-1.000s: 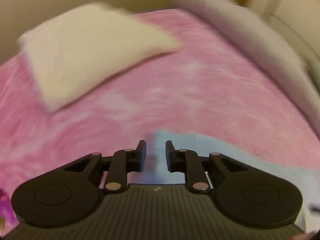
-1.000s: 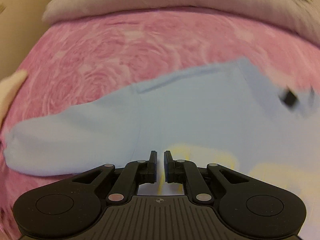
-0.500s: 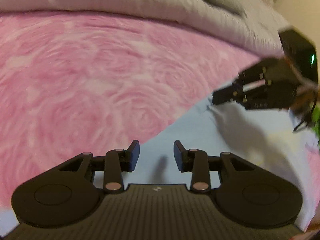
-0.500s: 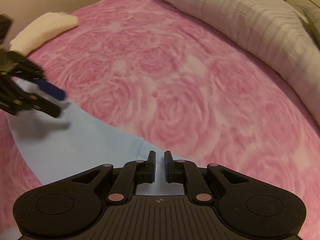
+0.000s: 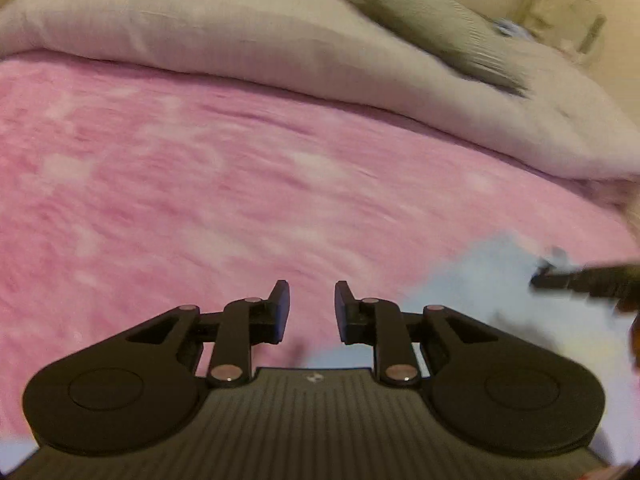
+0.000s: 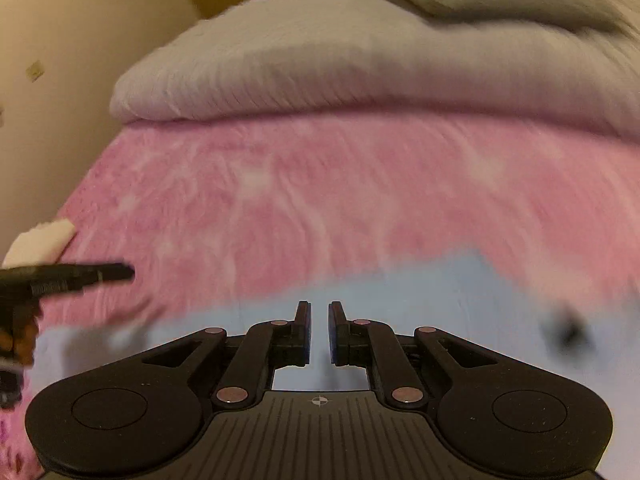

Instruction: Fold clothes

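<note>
Pink bedspread (image 5: 224, 184) under both empty parted tongs; only right view shows, blurrily, white cloth (image 6: 40, 242).

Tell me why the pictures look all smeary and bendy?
Left wrist view: the pink blanket and the right gripper are streaked by motion blur, while the left gripper stays sharp. Right wrist view: the blue garment has fuzzy edges, and the fisheye lens curves the grey duvet. Both have dim, warm yellowish light.
</note>
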`<state>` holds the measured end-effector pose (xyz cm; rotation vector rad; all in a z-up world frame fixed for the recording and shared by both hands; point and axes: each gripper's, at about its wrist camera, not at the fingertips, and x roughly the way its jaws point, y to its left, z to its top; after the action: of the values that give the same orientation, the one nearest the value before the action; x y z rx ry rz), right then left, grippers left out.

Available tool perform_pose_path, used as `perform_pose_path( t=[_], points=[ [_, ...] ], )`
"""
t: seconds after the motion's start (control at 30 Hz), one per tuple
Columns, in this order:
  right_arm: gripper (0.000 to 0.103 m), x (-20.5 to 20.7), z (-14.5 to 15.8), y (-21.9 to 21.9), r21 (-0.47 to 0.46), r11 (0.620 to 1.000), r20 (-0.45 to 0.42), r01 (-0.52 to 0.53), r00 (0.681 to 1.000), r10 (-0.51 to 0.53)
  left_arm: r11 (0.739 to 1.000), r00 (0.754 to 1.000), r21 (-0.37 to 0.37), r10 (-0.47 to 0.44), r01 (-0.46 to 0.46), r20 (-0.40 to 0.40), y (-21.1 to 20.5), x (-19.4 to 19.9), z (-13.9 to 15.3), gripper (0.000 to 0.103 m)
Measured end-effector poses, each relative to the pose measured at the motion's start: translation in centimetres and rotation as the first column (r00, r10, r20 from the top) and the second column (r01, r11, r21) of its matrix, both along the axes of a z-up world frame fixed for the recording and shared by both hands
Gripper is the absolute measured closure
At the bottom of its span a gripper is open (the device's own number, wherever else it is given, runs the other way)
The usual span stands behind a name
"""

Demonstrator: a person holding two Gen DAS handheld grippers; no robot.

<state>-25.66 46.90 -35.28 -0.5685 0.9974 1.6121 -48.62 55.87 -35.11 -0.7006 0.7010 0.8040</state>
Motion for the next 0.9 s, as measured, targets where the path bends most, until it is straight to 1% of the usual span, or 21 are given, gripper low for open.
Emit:
perform_pose_path(
  t=[0.1,0.17,0.2,0.23,0.27,0.3,0.33,0.37,0.4,0.43,0.47,0.53,0.6,0.63,0.7,0.73,0.77,0.8,0.83,0.87,0.9],
  points=[
    [0.095,1.0,-0.6,-9.5,-0.085,0.989,0.100,0.117,0.989,-0.108,0.996,0.998,-0.060,-0.065,0.064,-0.002,-4.9,1.9,-0.3,0.083],
    [0.095,1.6,-1.5,-15.0,-0.163,0.967,0.114,0.197,0.977,-0.180,0.989,0.994,-0.100,-0.107,0.107,-0.002,-8.2,3.1,-0.5,0.082],
    [0.095,2.0,-2.2,-17.4,-0.228,0.942,0.105,0.247,0.968,-0.228,0.985,0.992,-0.120,-0.129,0.128,-0.001,-9.8,3.8,-0.6,0.082],
    [0.095,2.8,-2.8,-19.7,-0.287,0.908,0.078,0.305,0.952,-0.295,0.979,0.989,-0.139,-0.150,0.149,0.001,-11.5,4.4,-0.7,0.082],
    [0.095,3.6,-3.4,-22.1,-0.347,0.867,0.054,0.359,0.930,-0.363,0.973,0.985,-0.159,-0.171,0.170,0.003,-13.1,5.0,-0.8,0.083],
    [0.095,4.8,-3.3,-24.1,-0.353,0.841,-0.001,0.410,0.899,-0.439,0.965,0.981,-0.179,-0.192,0.190,0.005,-14.8,5.6,-0.9,0.083],
    [0.095,6.3,-2.8,-25.8,-0.354,0.812,-0.047,0.465,0.858,-0.512,0.957,0.977,-0.198,-0.213,0.211,0.008,-16.4,6.3,-1.0,0.083],
    [0.095,8.0,-2.2,-27.3,-0.338,0.780,-0.063,0.527,0.814,-0.577,0.948,0.972,-0.217,-0.234,0.231,0.011,-18.1,6.9,-1.1,0.083],
    [0.095,9.8,-1.5,-28.8,-0.322,0.743,-0.079,0.586,0.766,-0.638,0.939,0.967,-0.236,-0.255,0.251,0.014,-19.7,7.5,-1.2,0.082],
    [0.095,11.9,-0.8,-30.4,-0.299,0.706,-0.102,0.643,0.714,-0.693,0.935,0.966,-0.247,-0.260,0.256,0.016,-20.8,8.1,-1.1,0.082],
    [0.095,14.0,-0.1,-31.9,-0.276,0.663,-0.128,0.696,0.657,-0.743,0.937,0.968,-0.249,-0.249,0.246,0.017,-21.3,8.8,-0.7,0.082],
    [0.095,18.8,0.9,-35.2,-0.257,0.567,-0.192,0.783,0.533,-0.824,0.945,0.973,-0.237,-0.229,0.226,0.016,-22.2,10.4,0.0,0.082],
    [0.095,23.3,1.4,-38.3,-0.251,0.471,-0.243,0.846,0.415,-0.876,0.954,0.978,-0.217,-0.207,0.205,0.016,-23.0,12.3,1.0,0.082],
    [0.095,25.1,1.5,-39.5,-0.259,0.436,-0.260,0.862,0.373,-0.891,0.958,0.981,-0.209,-0.194,0.194,0.021,-23.5,13.4,1.4,0.082],
    [0.095,29.1,0.5,-41.6,-0.327,0.417,-0.257,0.848,0.345,-0.903,0.964,0.986,-0.209,-0.159,0.164,0.040,-24.6,15.8,1.8,0.082],
    [0.096,30.7,0.2,-42.5,-0.333,0.396,-0.211,0.856,0.342,-0.916,0.966,0.989,-0.214,-0.141,0.148,0.051,-25.3,17.2,1.9,0.082],
    [0.096,32.0,0.2,-43.2,-0.311,0.384,-0.171,0.869,0.346,-0.922,0.966,0.990,-0.222,-0.123,0.134,0.061,-26.1,18.6,2.0,0.082],
    [0.096,33.5,0.2,-43.9,-0.281,0.394,-0.161,0.875,0.362,-0.918,0.966,0.991,-0.228,-0.113,0.126,0.069,-27.0,20.1,2.0,0.082],
    [0.096,34.6,0.2,-44.4,-0.264,0.401,-0.177,0.877,0.365,-0.914,0.965,0.991,-0.231,-0.110,0.124,0.076,-27.9,21.5,2.0,0.082],
    [0.096,35.7,0.2,-44.8,-0.254,0.403,-0.199,0.879,0.360,-0.911,0.965,0.991,-0.231,-0.108,0.124,0.080,-28.9,22.8,2.1,0.082],
    [0.096,37.2,0.3,-45.3,-0.237,0.398,-0.233,0.886,0.346,-0.909,0.966,0.991,-0.227,-0.108,0.124,0.082,-29.9,23.9,2.2,0.082]
  ],
)
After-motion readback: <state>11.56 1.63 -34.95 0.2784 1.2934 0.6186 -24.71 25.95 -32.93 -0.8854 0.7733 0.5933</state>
